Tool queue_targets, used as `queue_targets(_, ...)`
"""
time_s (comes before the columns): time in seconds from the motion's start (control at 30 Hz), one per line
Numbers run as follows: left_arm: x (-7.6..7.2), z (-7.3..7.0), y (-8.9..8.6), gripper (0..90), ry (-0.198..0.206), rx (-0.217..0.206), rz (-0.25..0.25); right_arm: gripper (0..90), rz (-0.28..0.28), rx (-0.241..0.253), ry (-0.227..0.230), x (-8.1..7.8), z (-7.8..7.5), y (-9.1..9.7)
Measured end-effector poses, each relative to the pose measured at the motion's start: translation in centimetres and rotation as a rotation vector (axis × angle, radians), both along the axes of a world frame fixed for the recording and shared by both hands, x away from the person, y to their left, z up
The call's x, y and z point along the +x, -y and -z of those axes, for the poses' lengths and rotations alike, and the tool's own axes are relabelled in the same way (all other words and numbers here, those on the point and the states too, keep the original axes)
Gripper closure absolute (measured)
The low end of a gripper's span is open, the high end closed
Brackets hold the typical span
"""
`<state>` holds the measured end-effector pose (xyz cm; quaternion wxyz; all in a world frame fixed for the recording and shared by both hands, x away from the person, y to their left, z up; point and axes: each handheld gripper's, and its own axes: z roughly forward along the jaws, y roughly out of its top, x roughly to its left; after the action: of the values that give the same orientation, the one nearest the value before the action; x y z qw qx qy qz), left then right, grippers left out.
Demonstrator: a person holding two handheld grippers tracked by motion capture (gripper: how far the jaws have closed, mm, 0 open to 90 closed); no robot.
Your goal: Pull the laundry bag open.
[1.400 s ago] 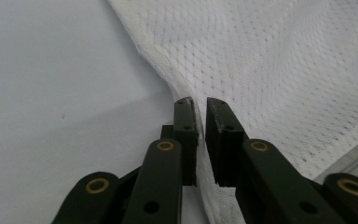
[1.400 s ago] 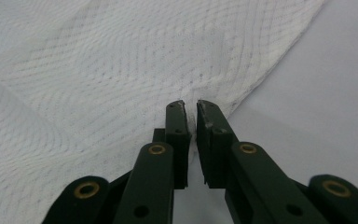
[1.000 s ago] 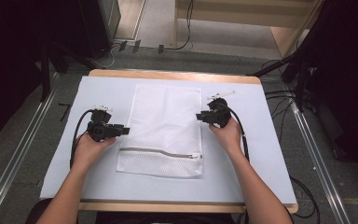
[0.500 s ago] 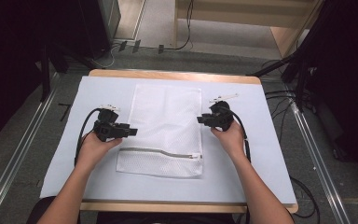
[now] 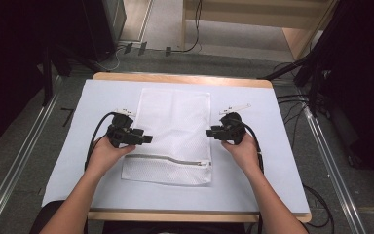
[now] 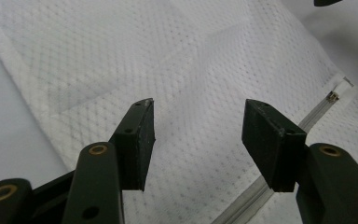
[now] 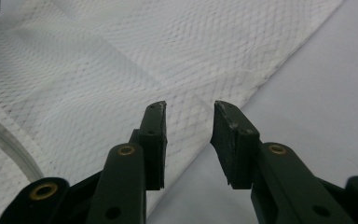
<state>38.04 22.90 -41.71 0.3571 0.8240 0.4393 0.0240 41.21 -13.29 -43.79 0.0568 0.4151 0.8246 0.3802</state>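
White mesh laundry bag [image 5: 173, 134] lies flat on the light sheet covering the surface [image 5: 272, 161], zipper [image 5: 173, 159] running across its near end. Our left claw [image 5: 146, 138] sits over the bag's left edge. Its jaws are spread and have just been opening; in the left gripper view there's only mesh [image 6: 191, 70] below the gap, nothing pinched. Our right claw [image 5: 209, 132] is at the bag's right edge. Its jaws are parted a bit and have just been opening too; the bag's hem [image 7: 223, 100] passes under them, pads not pressing on it.
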Motion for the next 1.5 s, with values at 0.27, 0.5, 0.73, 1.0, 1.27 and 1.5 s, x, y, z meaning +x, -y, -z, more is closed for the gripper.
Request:
queue_targets(0.27, 0.0, -0.1, 1.0, 37.8, 0.014, -0.010, 0.032, 49.5, -0.019, 0.017, -0.007, -1.0, 0.3, -0.3)
queue_targets(0.5, -0.3, -0.3, 1.6, 35.4, 0.023, -0.010, 0.051, 46.2, -0.030, 0.032, -0.011, -2.6, 0.1, -0.1)
queue_targets(0.73, -0.7, -0.5, 2.7, 35.1, 0.032, -0.004, 0.083, 48.4, -0.053, 0.031, -0.016, -4.2, 0.4, 0.0)
queue_targets(1.0, -1.2, -0.8, 4.1, 35.1, 0.044, -0.002, 0.113, 56.0, -0.062, 0.025, -0.018, -5.4, 0.6, 0.1)
queue_targets(1.27, -1.1, -0.5, 5.3, 35.2, 0.033, 0.009, 0.147, 77.1, -0.073, 0.022, -0.046, -5.7, 0.9, 0.1)
queue_targets(1.5, -1.0, -0.1, 6.0, 35.3, 0.032, 0.011, 0.162, 90.0, -0.094, 0.025, -0.088, -6.0, 1.3, -0.4)
